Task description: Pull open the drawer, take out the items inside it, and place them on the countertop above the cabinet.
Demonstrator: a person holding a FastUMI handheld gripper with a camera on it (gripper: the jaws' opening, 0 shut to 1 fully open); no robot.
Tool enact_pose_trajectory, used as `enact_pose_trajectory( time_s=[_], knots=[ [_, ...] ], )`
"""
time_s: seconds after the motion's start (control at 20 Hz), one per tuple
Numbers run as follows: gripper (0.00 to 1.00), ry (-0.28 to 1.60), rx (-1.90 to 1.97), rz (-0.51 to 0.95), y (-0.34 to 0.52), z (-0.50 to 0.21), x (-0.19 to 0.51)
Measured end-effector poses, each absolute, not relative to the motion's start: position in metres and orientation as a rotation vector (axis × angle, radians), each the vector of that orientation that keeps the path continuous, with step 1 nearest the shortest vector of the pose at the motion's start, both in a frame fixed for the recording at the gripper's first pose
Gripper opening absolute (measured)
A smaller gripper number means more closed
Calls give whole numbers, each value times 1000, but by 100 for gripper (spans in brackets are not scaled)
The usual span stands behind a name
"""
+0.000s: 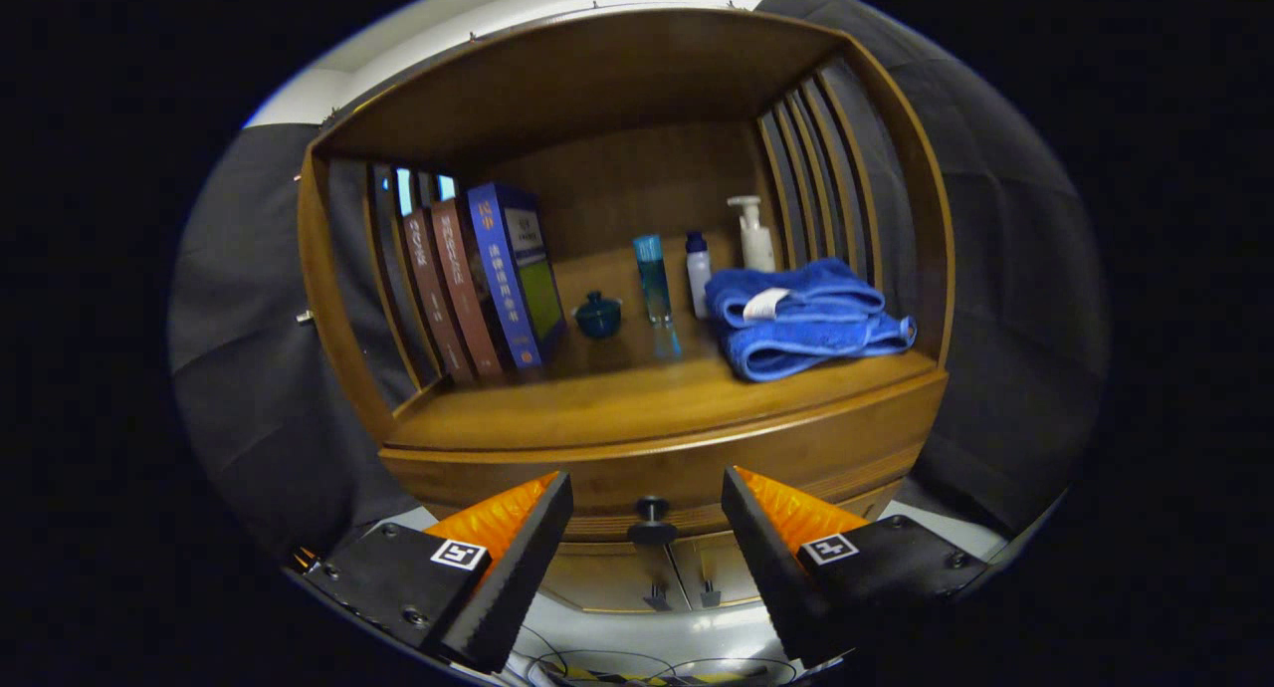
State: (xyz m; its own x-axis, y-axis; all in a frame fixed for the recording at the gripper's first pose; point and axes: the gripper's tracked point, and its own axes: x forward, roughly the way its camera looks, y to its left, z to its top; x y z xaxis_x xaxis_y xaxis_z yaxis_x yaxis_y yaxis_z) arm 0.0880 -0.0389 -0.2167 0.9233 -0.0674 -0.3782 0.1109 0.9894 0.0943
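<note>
Here the gripper (647,528) sits in front of a brown wooden cabinet (637,80), its jaws spread wide and pinching nothing. Between them, just ahead, is the dark round knob (652,516) of the wooden drawer (687,468); neither finger touches it. The drawer front lies flush under the counter (617,403), so it is closed and whatever it contains is hidden.

On the counter, inside the cabinet's open alcove, three upright books lean slightly at the left: two reddish-brown ones (448,294) and a blue one (516,274) beside them. Near the blue book stands a small dark teal lidded jar (598,315). Further along come a tall clear-blue bottle (655,289), a small white bottle with a blue cap (698,261), and a white pump bottle (754,234) at the back. A folded blue towel (806,319) lies at the right, just in front of the pump bottle. Below the drawer, pale cabinet doors (637,572) with small handles show between the fingers.
</note>
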Motion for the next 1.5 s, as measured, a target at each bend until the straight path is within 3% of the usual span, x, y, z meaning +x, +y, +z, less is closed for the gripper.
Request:
enact_pose_trajectory(
  time_s=[0.55,0.6,0.8,0.9,1.25,1.5],
  knots=[
    [95,555,123,-92,-42,-310,118],
    [91,552,130,-82,-39,-312,119],
    [42,553,119,-58,-37,-317,119],
    [32,561,89,-60,-36,-314,117],
    [32,608,62,-91,-35,-315,106],
    [32,660,34,-84,-31,-313,60]
  ],
)
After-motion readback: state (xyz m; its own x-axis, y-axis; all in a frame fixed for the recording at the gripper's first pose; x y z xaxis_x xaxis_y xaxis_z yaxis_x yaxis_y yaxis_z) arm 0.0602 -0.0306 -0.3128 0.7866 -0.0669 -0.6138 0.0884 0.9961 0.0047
